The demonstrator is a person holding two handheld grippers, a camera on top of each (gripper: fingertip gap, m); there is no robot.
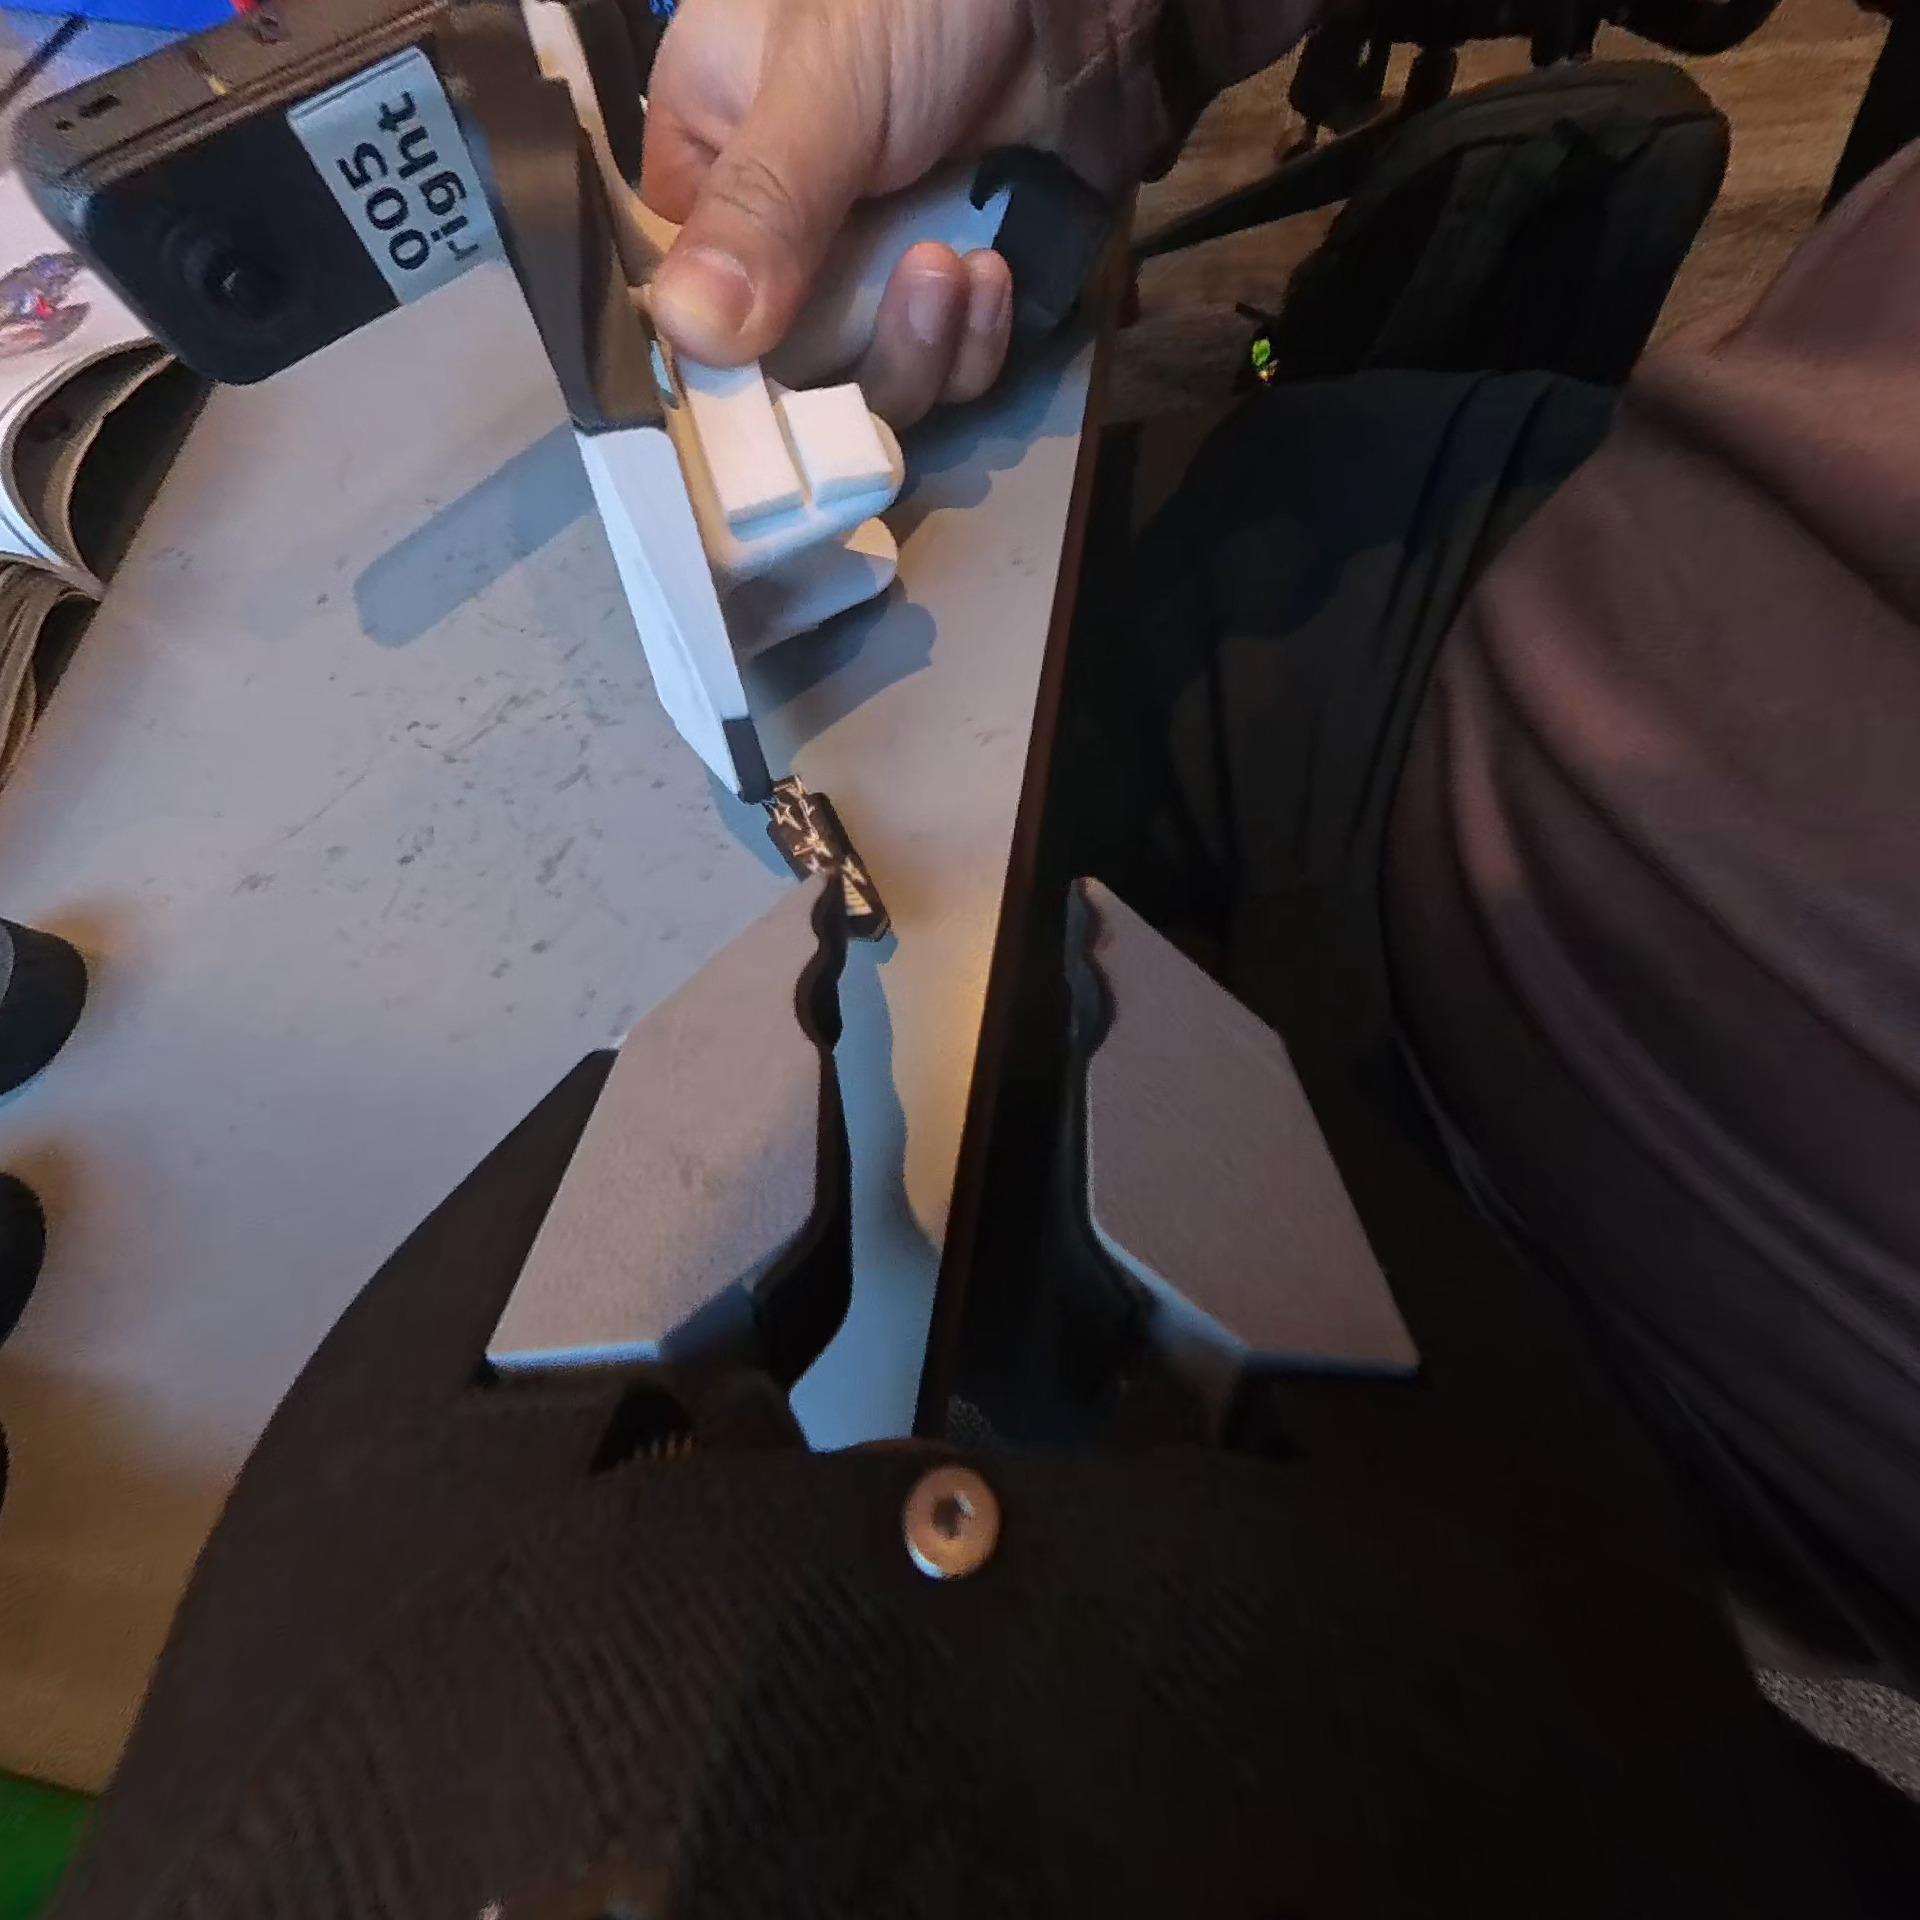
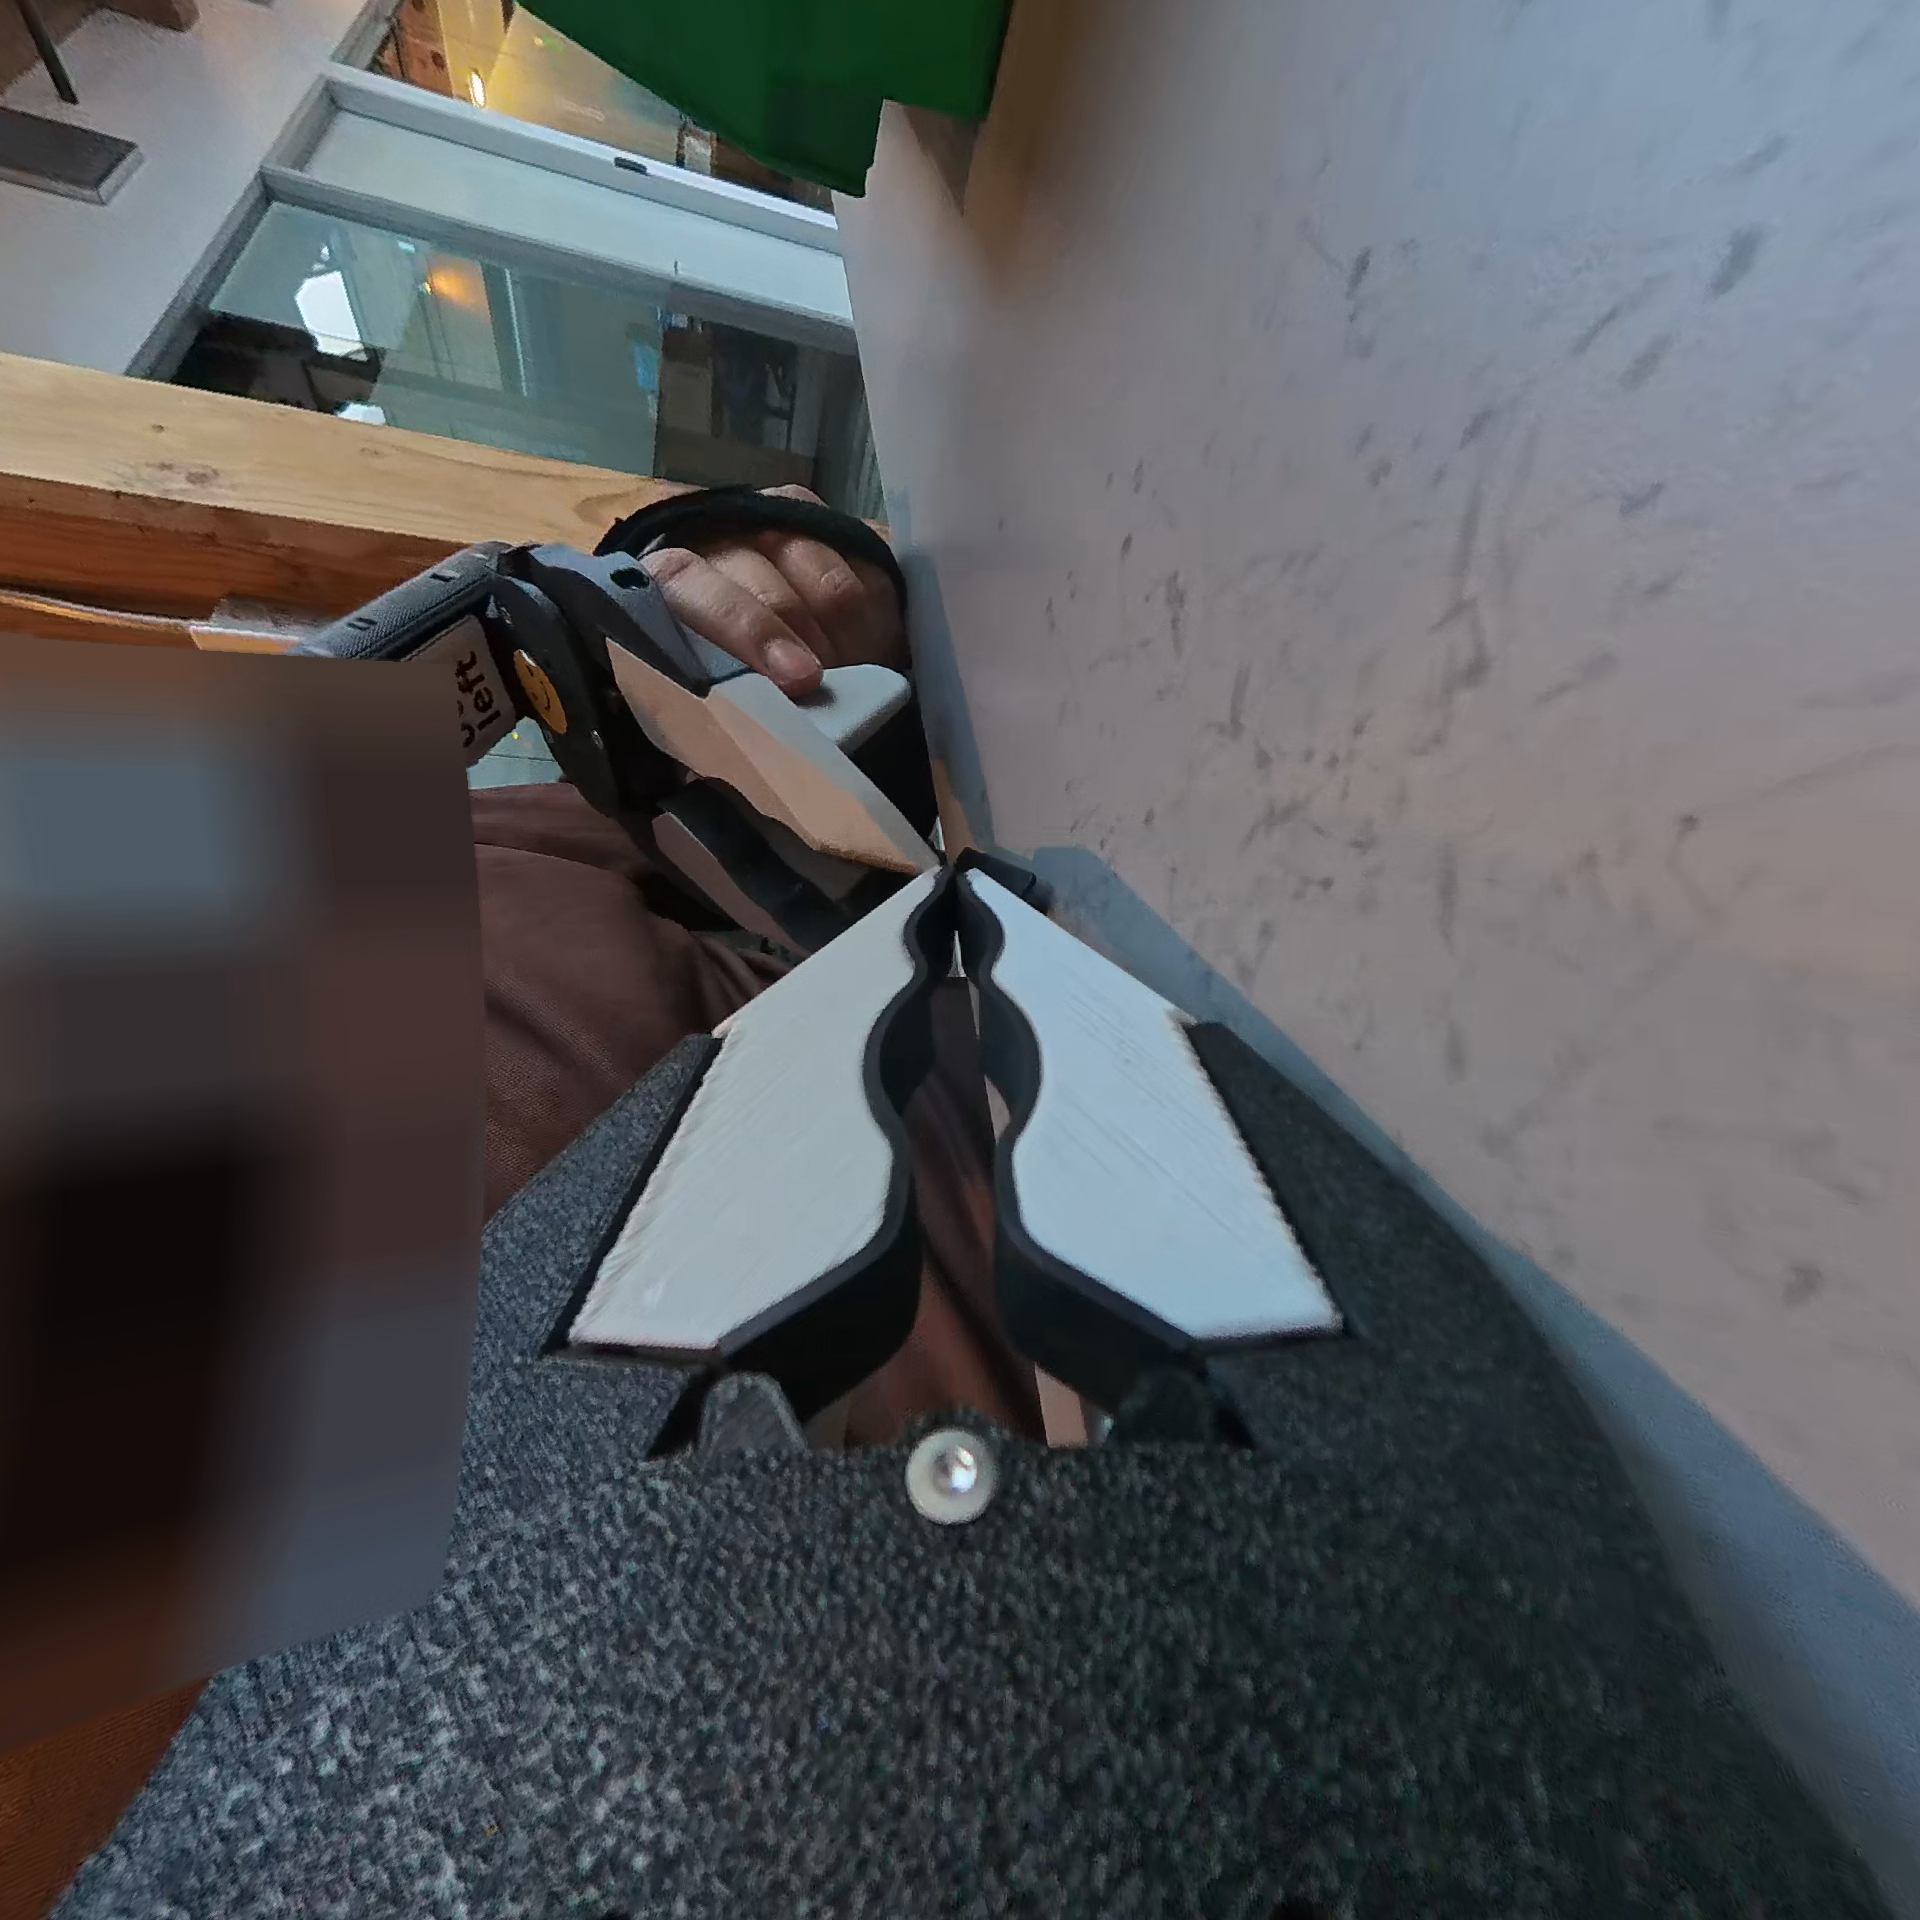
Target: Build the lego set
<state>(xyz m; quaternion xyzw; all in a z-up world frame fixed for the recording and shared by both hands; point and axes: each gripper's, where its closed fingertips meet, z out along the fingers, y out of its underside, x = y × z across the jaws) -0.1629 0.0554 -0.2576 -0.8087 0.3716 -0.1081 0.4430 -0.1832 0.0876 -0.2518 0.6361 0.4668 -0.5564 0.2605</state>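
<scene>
A small dark lego piece [image 1: 816, 836] with pale star marks hangs just above the grey table [image 1: 312, 727], near its edge. My right gripper [image 2: 951, 902] is shut on it; in the left wrist view its white finger with a black tip [image 1: 750, 764] comes down onto the piece from above. My left gripper [image 1: 951, 904] is open. Its left fingertip [image 1: 823, 935] touches the piece's lower end, and its right finger hangs off the table edge. In the right wrist view, the left gripper [image 2: 883, 871] meets my right gripper tip to tip.
A person's hand [image 1: 831, 135] holds the right gripper. The table edge [image 1: 1039, 831] runs up the middle, with a lap in dark clothes and a black bag [image 1: 1507, 260] beyond it. A printed booklet [image 1: 62, 416] lies at the table's far left. Left tips to right tips: about 4 cm.
</scene>
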